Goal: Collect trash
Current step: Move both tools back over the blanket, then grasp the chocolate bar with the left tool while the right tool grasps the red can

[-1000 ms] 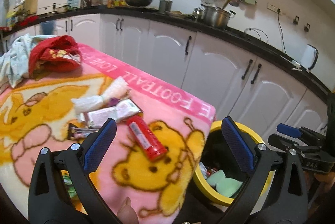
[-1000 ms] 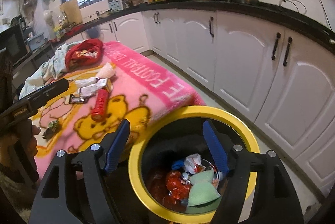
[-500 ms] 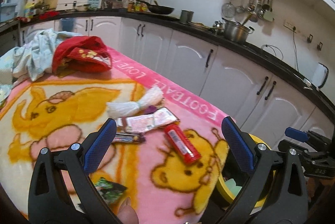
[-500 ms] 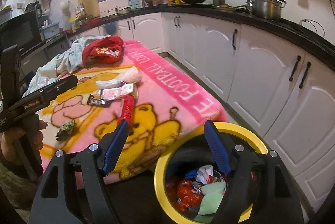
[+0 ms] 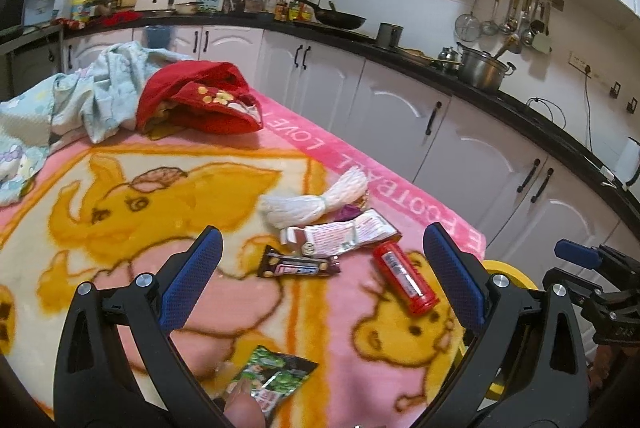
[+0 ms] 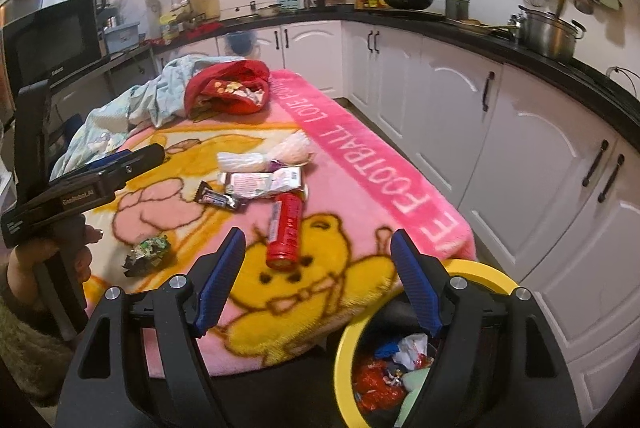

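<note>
Trash lies on a pink cartoon blanket: a red tube, a dark candy-bar wrapper, a white-pink flat packet, a white bundled bag and a green snack wrapper. My left gripper is open and empty above the wrappers. My right gripper is open and empty over the blanket's near edge, beside the yellow-rimmed bin holding trash.
A red garment and pale blue cloth lie at the blanket's far end. White cabinets with a black counter run along the right. A microwave stands at left.
Both grippers have pulled back and up from the bin toward the blanket. The bin has slid to the lower right of each view, and more trash on the blanket shows.
</note>
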